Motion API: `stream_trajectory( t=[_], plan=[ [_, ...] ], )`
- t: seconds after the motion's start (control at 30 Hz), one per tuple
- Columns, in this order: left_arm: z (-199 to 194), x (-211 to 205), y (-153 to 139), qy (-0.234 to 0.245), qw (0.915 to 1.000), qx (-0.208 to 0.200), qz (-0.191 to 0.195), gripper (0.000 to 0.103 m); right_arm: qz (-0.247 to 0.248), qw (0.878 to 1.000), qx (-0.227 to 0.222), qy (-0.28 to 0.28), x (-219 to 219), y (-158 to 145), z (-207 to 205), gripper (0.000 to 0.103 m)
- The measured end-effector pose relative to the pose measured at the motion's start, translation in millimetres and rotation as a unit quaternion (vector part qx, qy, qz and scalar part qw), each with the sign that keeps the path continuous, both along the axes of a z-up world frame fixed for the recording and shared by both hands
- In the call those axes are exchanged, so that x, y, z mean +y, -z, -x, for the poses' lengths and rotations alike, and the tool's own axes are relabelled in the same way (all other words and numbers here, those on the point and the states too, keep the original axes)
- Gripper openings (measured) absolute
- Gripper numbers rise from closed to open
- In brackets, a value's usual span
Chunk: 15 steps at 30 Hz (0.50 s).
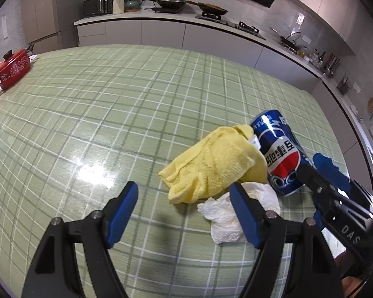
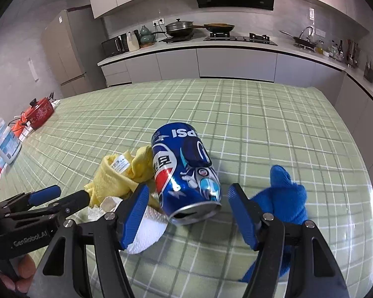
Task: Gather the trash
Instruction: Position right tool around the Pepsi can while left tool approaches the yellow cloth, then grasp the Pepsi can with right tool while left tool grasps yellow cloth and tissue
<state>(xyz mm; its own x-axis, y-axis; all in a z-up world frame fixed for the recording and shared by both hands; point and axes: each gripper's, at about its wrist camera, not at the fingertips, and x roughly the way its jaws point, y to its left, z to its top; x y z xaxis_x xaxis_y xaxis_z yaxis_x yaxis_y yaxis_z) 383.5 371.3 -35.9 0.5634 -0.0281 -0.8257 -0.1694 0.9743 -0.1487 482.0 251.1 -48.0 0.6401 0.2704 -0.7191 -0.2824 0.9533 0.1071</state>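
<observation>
A dented blue Pepsi can point(image 2: 186, 173) lies on its side on the green checked tablecloth point(image 2: 261, 129). Its near end sits between the fingers of my right gripper point(image 2: 189, 213), which is open with a small gap on each side of the can. A crumpled yellow cloth point(image 1: 211, 166) leans against the can's left side. In front of it lies a crumpled white paper tissue point(image 1: 223, 218). My left gripper point(image 1: 184, 211) hovers open over bare tablecloth, its right finger just above the tissue. A blue cloth point(image 2: 286, 191) lies right of the can.
A red pot point(image 1: 12, 69) stands at the table's far left edge, with a white box point(image 2: 8, 146) and cables near it. Behind the table runs a kitchen counter point(image 2: 236, 44) with pans, a microwave and bottles. A hand point(image 2: 24, 270) shows at the lower left.
</observation>
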Motion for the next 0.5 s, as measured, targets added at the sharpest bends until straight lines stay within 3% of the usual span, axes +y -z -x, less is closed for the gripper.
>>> stream_trajectory(
  t=[0.27, 0.5],
  plan=[
    [1, 4, 3, -0.009, 0.9999, 0.004, -0.009, 0.077, 0.019, 1.000, 0.001, -0.006, 8, 5, -19, 0.076],
    [1, 2, 4, -0.004, 0.9999, 0.004, -0.013, 0.077, 0.017, 0.999, 0.022, -0.015, 16, 19, -36, 0.076]
  ],
)
